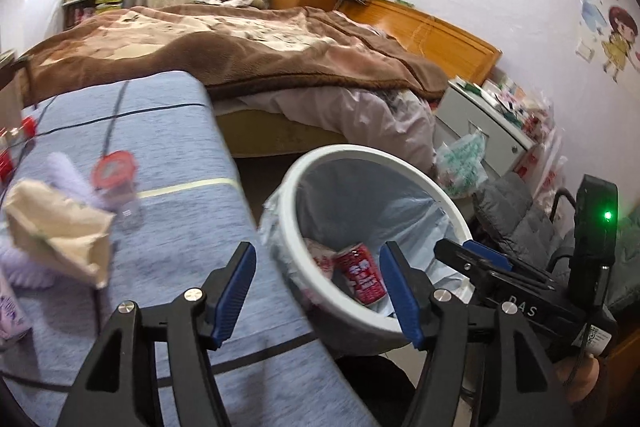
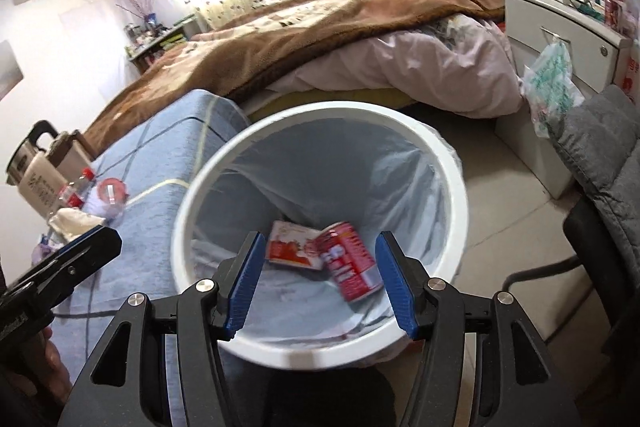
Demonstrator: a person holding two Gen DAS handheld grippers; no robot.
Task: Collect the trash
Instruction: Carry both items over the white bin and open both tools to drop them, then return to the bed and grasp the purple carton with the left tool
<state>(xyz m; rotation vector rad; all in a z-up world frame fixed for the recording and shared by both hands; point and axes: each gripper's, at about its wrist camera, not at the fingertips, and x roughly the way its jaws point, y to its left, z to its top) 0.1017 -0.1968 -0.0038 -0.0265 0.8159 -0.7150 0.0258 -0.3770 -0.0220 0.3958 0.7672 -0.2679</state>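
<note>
Inside the lined white bin (image 2: 420, 125) a red can (image 2: 350, 261) lies tilted; both hand-held grippers gape, empty

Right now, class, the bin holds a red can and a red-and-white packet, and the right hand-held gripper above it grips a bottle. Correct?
Not quite. The right wrist view shows the right hand-held gripper open and empty above the bin; the can and packet are inside.

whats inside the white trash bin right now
Inside the white trash bin, on its pale liner, lie a red can and a flat red-and-white packet. The can overlaps the packet's edge; anything beneath them is hidden.
</note>
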